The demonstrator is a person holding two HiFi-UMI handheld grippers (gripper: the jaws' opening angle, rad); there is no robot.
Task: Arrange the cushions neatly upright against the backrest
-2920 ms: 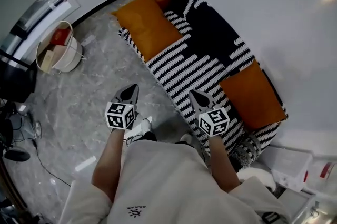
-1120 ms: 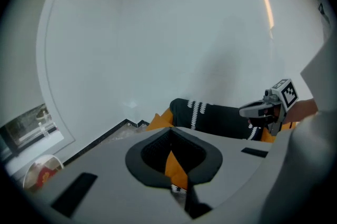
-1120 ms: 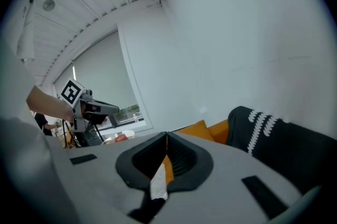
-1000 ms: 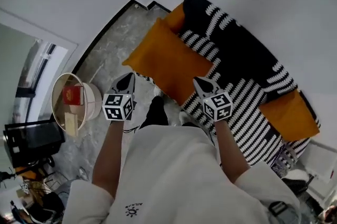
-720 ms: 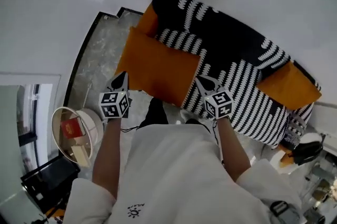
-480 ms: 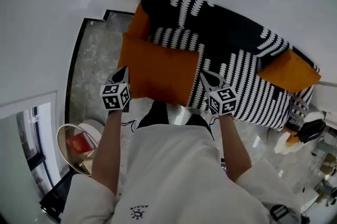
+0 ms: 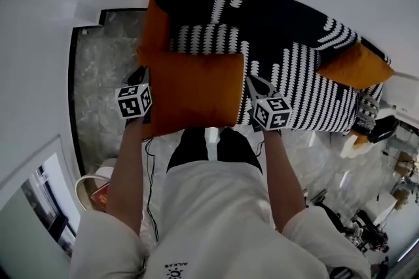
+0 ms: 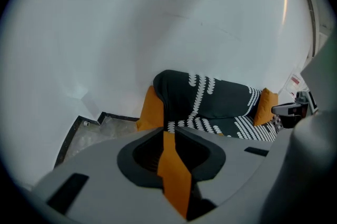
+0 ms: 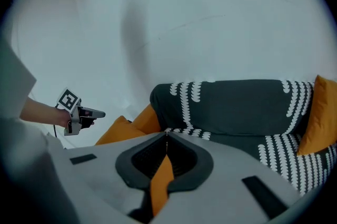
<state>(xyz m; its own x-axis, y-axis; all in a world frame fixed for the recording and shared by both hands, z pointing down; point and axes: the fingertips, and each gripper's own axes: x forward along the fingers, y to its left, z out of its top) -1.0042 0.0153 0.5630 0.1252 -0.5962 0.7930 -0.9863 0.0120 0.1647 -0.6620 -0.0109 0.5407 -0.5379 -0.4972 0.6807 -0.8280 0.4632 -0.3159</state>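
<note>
A large orange cushion (image 7: 193,91) hangs in front of the left part of the black-and-white sofa (image 7: 262,2). My left gripper (image 7: 141,80) is at its left edge and my right gripper (image 7: 252,82) at its right edge. In the left gripper view, orange fabric (image 8: 174,175) fills the narrow gap behind the left gripper (image 8: 167,132); those jaws have just been opening a little. The right gripper (image 9: 167,136) pinches orange fabric (image 9: 160,181) too. A second orange cushion (image 7: 156,25) leans at the sofa's left end. A third orange cushion (image 7: 353,65) leans at the right end.
The sofa stands against a white wall, with marble floor (image 7: 98,68) to its left. A round bin (image 7: 98,186) with a red item sits at the lower left. Clutter (image 7: 376,127) lies beyond the sofa's right end. The person's legs (image 7: 209,147) stand just before the seat.
Earlier the cushion lay on the sofa's left end and both grippers were empty. Since then both grippers have moved down toward the seat with the cushion stretched between them.
</note>
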